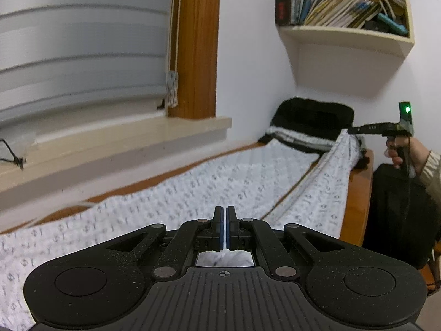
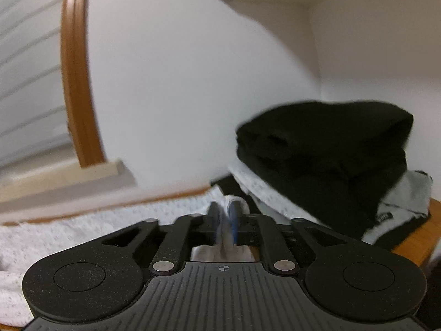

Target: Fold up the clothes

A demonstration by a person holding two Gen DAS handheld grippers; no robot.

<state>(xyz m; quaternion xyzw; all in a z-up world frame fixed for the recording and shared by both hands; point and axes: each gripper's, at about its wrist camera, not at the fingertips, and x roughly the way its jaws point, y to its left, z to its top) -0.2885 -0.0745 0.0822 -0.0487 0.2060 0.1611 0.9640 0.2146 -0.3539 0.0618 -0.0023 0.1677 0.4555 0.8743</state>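
We hold the white patterned cloth (image 1: 220,182) stretched over the wooden table (image 1: 355,201), so it can fold flat. Our left gripper (image 1: 223,227) pinches the near edge tight. Far right, our right gripper (image 2: 223,222) has cloth between its blurred pads, beside the stacked clothes (image 2: 325,154); whether it presses we cannot tell.

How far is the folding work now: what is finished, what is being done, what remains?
Done: a stack of folded clothes sits at the table's far end. In hand: both tongs, left and right, hold the white cloth, its edge lifted. Left: laying that fold down and stacking it.
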